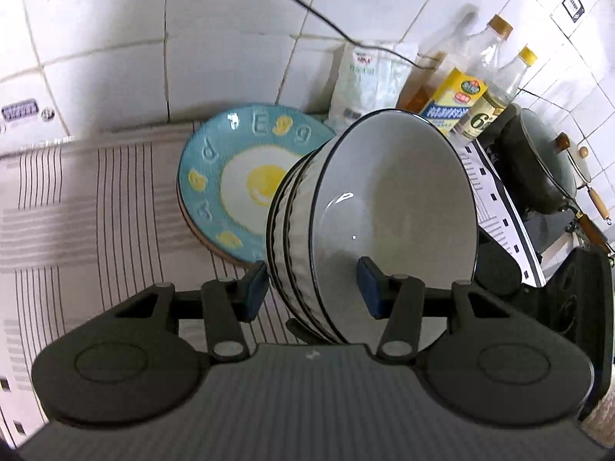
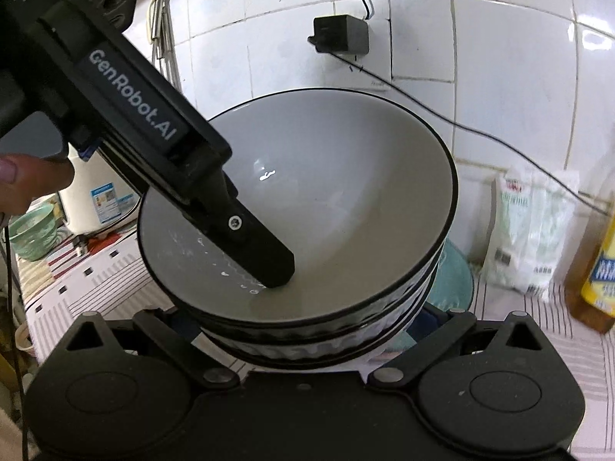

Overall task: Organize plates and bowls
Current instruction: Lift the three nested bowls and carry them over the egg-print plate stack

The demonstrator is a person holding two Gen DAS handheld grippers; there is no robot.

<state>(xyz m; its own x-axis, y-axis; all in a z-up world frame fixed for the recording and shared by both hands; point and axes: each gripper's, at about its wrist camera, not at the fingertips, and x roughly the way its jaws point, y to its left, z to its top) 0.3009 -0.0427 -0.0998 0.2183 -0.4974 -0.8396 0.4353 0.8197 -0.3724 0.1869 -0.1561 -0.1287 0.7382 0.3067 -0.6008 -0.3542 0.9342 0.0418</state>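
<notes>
Above the striped counter, the left gripper (image 1: 313, 288) clamped the wall of the stacked bowls (image 1: 384, 207), the right gripper's (image 2: 307, 330) jaws unclear, likely bound for the far-left plate (image 1: 230, 176).

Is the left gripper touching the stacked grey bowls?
Touching. In the left wrist view the left gripper straddles the stack's wall: one pad presses inside the top grey bowl, the other against the ribbed outside. The right wrist view shows its finger inside.

Grey black-rimmed bowls (image 1: 384, 211), three nested, tilted, lifted; blue egg-pattern plate (image 1: 230, 176) flat behind.
</notes>
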